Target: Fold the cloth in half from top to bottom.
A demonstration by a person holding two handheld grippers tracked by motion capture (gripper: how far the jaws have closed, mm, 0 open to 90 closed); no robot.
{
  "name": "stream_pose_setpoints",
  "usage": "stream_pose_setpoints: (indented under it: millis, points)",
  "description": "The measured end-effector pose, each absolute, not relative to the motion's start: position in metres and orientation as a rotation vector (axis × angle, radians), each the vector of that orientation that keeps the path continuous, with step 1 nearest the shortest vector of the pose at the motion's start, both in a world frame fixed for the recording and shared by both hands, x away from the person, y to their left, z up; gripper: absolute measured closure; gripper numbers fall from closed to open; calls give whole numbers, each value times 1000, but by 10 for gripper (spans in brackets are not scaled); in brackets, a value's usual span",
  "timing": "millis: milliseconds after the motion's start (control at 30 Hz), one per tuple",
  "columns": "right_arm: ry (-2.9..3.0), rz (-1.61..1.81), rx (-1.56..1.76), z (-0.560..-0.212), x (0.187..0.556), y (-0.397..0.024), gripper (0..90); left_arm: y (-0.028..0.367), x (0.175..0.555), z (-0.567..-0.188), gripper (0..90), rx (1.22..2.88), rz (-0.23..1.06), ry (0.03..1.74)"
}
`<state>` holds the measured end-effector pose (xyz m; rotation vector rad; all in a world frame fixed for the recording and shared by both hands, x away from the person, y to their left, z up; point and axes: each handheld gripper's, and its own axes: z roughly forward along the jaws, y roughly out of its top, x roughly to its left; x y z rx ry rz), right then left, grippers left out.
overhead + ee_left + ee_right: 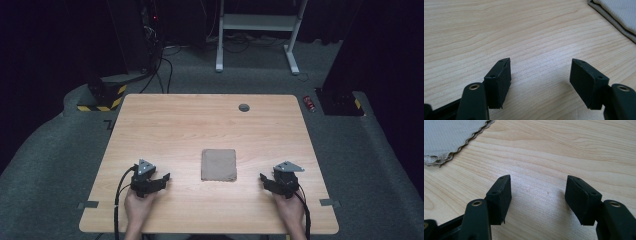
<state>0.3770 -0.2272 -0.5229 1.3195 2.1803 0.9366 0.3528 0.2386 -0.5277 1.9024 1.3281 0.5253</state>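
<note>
A folded grey cloth point(219, 165) lies flat on the wooden table point(200, 125), near the middle of the side close to the person. The left gripper point(165, 177) sits on the table to the left of the cloth, well apart from it, and its jaws are wide apart with nothing between them. The right gripper point(262, 177) sits to the right of the cloth, also not touching it, and its jaws are apart too, with just bare wood between them
</note>
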Motion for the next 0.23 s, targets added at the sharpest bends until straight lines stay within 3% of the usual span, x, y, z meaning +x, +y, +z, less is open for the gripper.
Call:
stream_pose_setpoints:
  millis: [233]
  points:
    - [2182, 937, 1318, -523, 377, -227, 375, 242, 353, -528, 329, 1880, 498, 1335]
